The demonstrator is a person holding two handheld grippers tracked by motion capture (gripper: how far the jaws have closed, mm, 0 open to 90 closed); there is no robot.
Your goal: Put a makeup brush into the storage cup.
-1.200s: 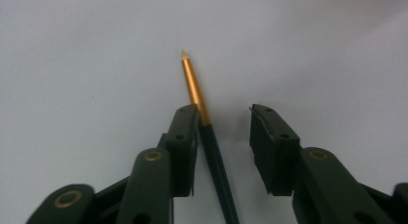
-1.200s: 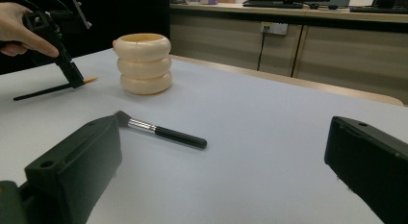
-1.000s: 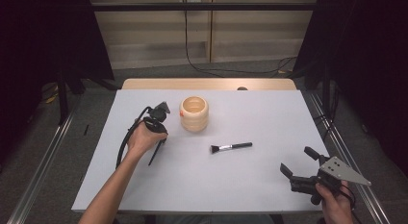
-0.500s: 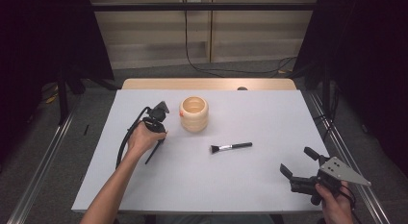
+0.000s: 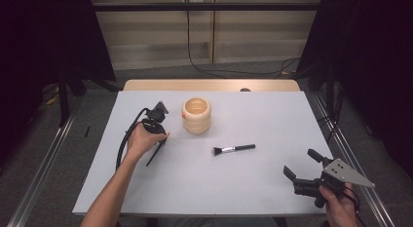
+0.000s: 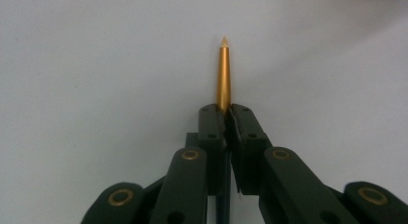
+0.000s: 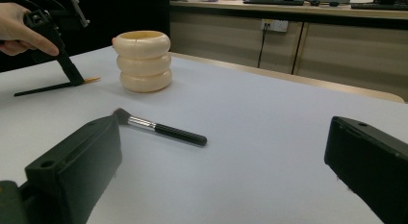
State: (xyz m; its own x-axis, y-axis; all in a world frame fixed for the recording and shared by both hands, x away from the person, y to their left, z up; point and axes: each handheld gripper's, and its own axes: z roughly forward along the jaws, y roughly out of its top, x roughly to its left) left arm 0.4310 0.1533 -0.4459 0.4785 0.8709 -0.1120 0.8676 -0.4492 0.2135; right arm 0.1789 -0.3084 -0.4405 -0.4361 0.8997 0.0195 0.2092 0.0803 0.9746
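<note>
A thin black pen with a gold tip (image 6: pixel 223 75) lies on the white table (image 5: pixel 195 188), and my left gripper (image 6: pixel 225 113) is shut on it just behind the tip. In the high view the left gripper (image 5: pixel 162 138) stands at the left, tilted down onto the table, and the pen's black shaft (image 5: pixel 153 156) trails toward the person. My right gripper (image 5: pixel 303 163) hovers open near the front right corner with nothing between its jaws. From the right gripper (image 7: pixel 221 185) view, the left gripper (image 7: pixel 72 75) and the pen's gold tip (image 7: pixel 91 80) show far off.
A cream ringed pot (image 5: pixel 197 115) (image 7: pixel 143 60) stands upright just right of the left gripper. A black-handled makeup brush (image 5: pixel 234 149) (image 7: pixel 161 130) lies mid-table, bristles to the left. A black cable (image 5: pixel 127 137) loops from the left gripper.
</note>
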